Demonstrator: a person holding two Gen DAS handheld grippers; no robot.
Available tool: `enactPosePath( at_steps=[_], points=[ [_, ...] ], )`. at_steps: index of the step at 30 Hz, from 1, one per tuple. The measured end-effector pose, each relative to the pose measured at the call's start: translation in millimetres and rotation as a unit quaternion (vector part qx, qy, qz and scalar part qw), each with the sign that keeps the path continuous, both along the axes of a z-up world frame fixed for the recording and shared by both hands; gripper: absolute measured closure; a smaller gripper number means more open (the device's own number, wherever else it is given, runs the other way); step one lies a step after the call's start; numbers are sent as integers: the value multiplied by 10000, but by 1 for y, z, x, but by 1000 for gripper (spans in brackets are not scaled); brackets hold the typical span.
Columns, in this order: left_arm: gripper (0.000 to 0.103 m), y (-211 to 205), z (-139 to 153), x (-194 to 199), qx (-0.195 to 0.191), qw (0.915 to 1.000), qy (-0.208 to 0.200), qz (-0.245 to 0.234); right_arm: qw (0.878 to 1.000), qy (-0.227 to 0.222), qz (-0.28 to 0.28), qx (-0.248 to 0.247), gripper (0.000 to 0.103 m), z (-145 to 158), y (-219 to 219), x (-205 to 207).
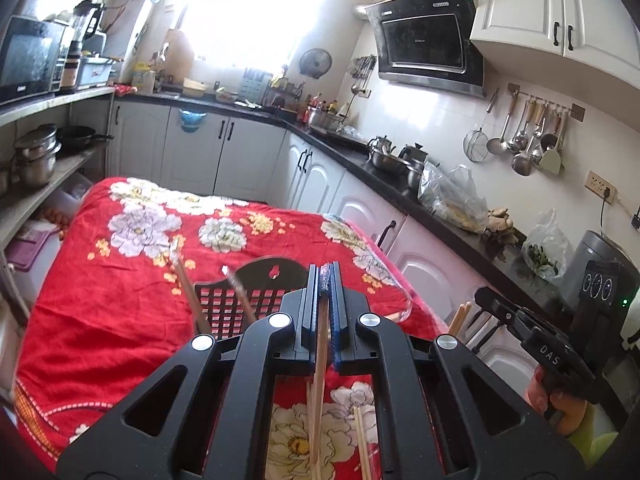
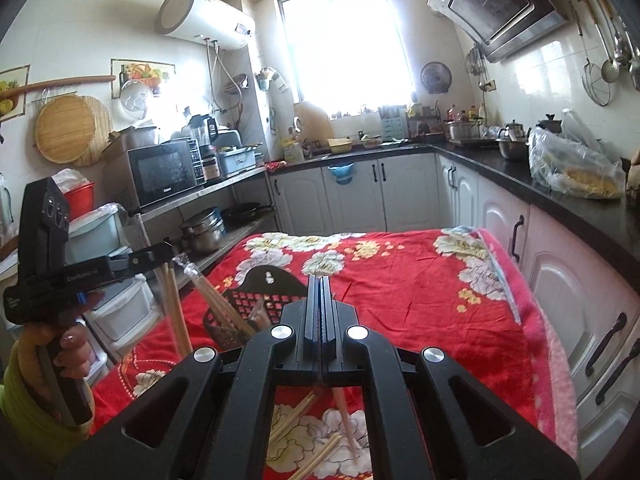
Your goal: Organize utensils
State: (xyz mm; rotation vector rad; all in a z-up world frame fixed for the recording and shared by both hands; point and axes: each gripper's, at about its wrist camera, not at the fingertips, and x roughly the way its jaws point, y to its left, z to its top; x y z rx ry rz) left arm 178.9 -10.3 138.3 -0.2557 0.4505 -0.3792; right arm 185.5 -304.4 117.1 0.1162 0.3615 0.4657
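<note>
Left hand-held gripper [image 1: 325,280] fills the lower half of its own fisheye view, its two black jaws with blue ribbed pads clenched on a pale wooden chopstick [image 1: 320,364] that runs down between them toward the camera. Beyond the fingertips sits a black plastic utensil basket [image 1: 236,304] with a square-grid wall and an arched back plate with a keyhole slot; two brown chopsticks with clear tips [image 1: 188,280] lean out of it, tilted to the left. Under the gripper frame more light wooden chopsticks [image 1: 362,440] lie loose on the surface [image 1: 120,300], which is draped in a plush red cloth printed with white and yellow flowers. At the right edge the right hand-held gripper [image 1: 486,296] appears from the side, beside some pale sticks; its hold cannot be told from here. From the right wrist view, the right hand-held gripper [image 2: 320,280] has its black jaws pressed together, and a pinkish translucent stick [image 2: 344,412] hangs blurred below them, apparently pinched. The basket [image 2: 256,304] stands just ahead to the left, holding a bundle of wooden chopsticks [image 2: 220,300]. At least four loose chopsticks [image 2: 296,416] lie criss-crossed on the floral cloth beneath. The left hand-held gripper [image 2: 170,252] is at the far left, a chopstick [image 2: 176,312] hanging steeply from its tip.
</note>
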Motion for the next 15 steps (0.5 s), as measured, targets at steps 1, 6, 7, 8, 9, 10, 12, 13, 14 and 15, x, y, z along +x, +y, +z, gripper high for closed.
enactPosePath(
  at_steps=[1, 6, 7, 8, 9, 10, 12, 13, 14, 15],
  points=[
    [101, -1, 4, 0, 9, 10000, -53, -10, 10000, -31, -35, 7, 102, 2, -2, 1],
    [101, -5, 17, 2, 57, 9998, -207, -38, 9998, -109, -153, 46, 102, 7, -9, 5],
    [101, -6, 20, 3, 81, 9997, -241, -37, 9997, -141, -173, 47, 102, 9, -10, 6],
    [101, -7, 21, 4, 93, 9996, -264, -42, 9997, -159, -188, 47, 102, 11, -11, 7],
    [101, -7, 23, 5, 98, 9995, -285, -48, 9996, -183, -204, 49, 102, 12, -11, 7],
    [101, -8, 26, 6, 117, 9994, -322, -47, 9995, -219, -222, 50, 102, 15, -12, 8],
    [101, -9, 31, 8, 144, 9992, -370, -49, 9993, -276, -253, 37, 102, 19, -14, 10],
    [101, -10, 34, 9, 150, 9991, -404, -47, 9992, -299, -263, 31, 102, 21, -14, 12],
    [101, -10, 35, 10, 158, 9990, -427, -46, 9991, -325, -280, 23, 102, 23, -15, 13],
    [101, -11, 37, 11, 167, 9988, -458, -36, 9990, -346, -293, 18, 102, 25, -15, 15]
  ],
)
